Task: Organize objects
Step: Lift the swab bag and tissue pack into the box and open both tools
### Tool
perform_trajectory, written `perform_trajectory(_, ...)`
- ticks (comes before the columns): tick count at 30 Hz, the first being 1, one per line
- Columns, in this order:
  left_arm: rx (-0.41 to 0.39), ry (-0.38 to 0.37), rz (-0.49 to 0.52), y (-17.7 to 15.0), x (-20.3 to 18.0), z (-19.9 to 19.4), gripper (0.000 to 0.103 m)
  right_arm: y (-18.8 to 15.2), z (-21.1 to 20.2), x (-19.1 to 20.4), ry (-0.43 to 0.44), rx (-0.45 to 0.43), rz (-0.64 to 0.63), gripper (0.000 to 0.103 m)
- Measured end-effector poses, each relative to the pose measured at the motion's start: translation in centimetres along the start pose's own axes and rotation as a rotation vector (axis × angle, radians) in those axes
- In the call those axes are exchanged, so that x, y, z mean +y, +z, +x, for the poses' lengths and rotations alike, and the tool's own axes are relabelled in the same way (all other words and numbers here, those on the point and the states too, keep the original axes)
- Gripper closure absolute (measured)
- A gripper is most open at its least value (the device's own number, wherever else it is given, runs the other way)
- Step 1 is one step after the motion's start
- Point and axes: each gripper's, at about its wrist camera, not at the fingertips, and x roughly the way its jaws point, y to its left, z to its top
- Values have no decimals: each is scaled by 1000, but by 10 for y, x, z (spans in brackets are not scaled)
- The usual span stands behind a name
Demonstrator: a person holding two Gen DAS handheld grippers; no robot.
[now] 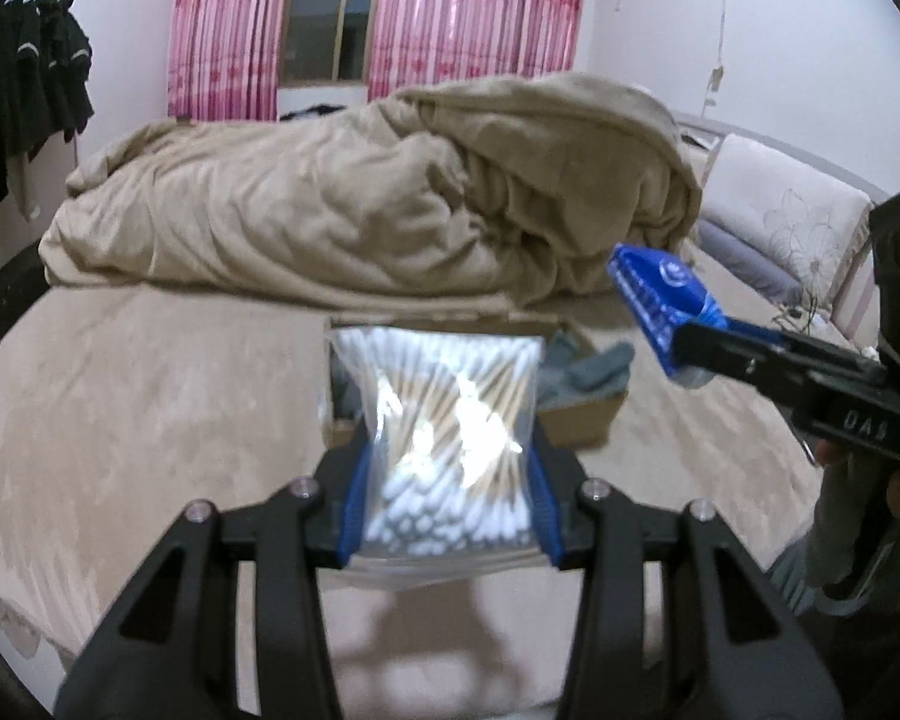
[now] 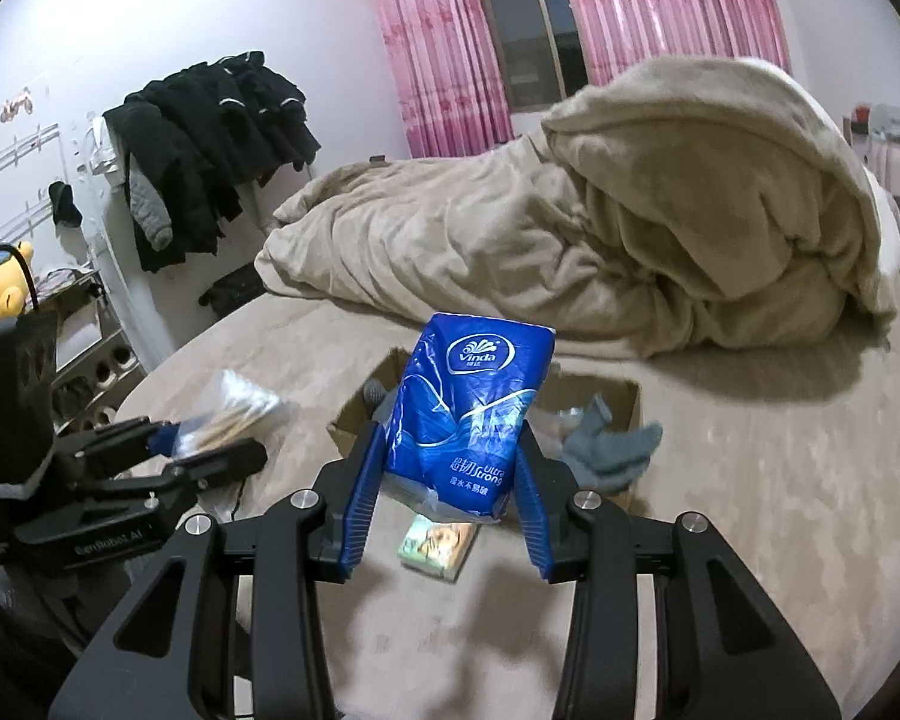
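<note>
Left hand-held gripper [image 1: 450, 516] clamps swab bag [image 1: 444, 420] — right hand-held gripper [image 2: 444, 498] tissue pack [image 2: 468, 414]

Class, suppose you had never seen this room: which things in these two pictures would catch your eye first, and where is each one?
First the blue tissue pack, clamped upright in the right gripper above the bed. Then the clear bag of cotton swabs, pinched in the left gripper over an open cardboard box holding grey socks. Behind them, a heaped beige blanket lies below bright pink curtains.
</note>
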Motion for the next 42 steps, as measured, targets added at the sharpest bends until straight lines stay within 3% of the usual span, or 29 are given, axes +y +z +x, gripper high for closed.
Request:
perform_trajectory(5, -37, 9, 18, 23, 6, 13, 58, 20, 16, 0, -9, -12, -25, 59)
perform_trajectory(11, -22, 23, 39, 39, 16, 47, 58, 31, 48, -7, -23, 6, -26, 59)
perform_trajectory(18, 67, -25, 27, 40, 28, 110, 58, 30, 106, -11, -27, 87, -59, 59)
perform_trajectory(29, 211, -58, -11, 17, 41, 193, 56, 0, 173, -41, 41, 195, 32, 57)
perform_trajectory(32, 196, -40, 3, 15, 41, 194, 51, -4, 182, -49, 64, 198, 65, 53)
perform_trajectory(35, 185, -50, -18, 16, 44, 190, 45, -4, 181, -50, 81, 181, 79, 41)
perform_trajectory(38, 169, -21, -19, 17, 43, 181, 32, -3, 173, -51, 65, 160, 80, 29)
perform_trajectory(42, 134, -25, -30, 21, 42, 158, 31, 1, 152, -52, 48, 117, 96, 25)
